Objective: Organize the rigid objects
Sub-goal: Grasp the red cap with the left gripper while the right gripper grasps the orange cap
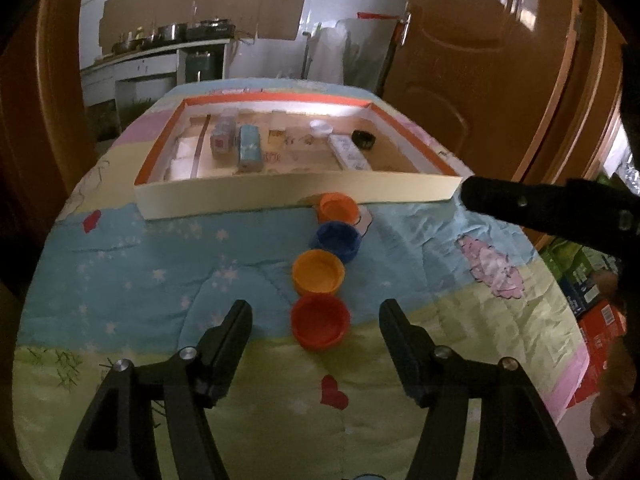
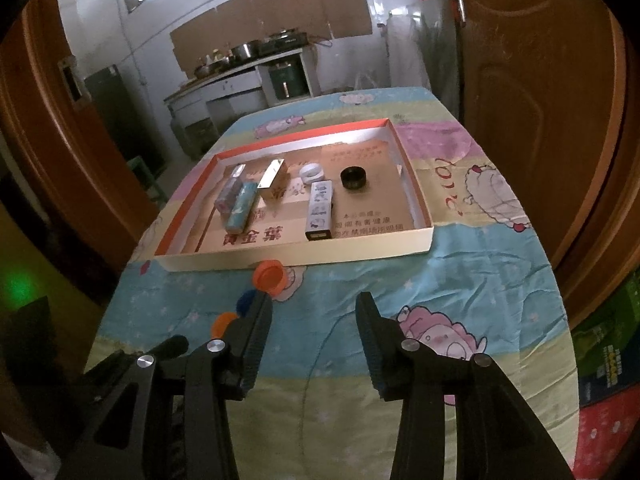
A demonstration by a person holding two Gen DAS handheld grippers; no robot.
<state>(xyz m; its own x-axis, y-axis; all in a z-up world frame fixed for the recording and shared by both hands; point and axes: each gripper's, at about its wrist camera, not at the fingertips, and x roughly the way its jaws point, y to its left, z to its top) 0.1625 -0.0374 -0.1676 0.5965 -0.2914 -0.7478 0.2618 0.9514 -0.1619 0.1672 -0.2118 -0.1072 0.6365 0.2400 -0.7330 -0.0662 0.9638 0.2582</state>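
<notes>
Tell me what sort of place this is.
Probably a home kitchen. Pots sit on a counter against the far wall, wooden doors stand alongside, and the work surface is a table under a cartoon-print quilt holding a shallow cardboard tray.

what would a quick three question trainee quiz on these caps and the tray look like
1. True or false: the left gripper is shut on the red cap.
2. How many caps lie in the row on the cloth?
3. Which cap lies nearest the tray? A red, B blue, C orange

Key
1. False: its jaws stand open either side of it, not touching.
2. Four: red, yellow-orange cap, blue cap, orange cap.
3. C
</notes>
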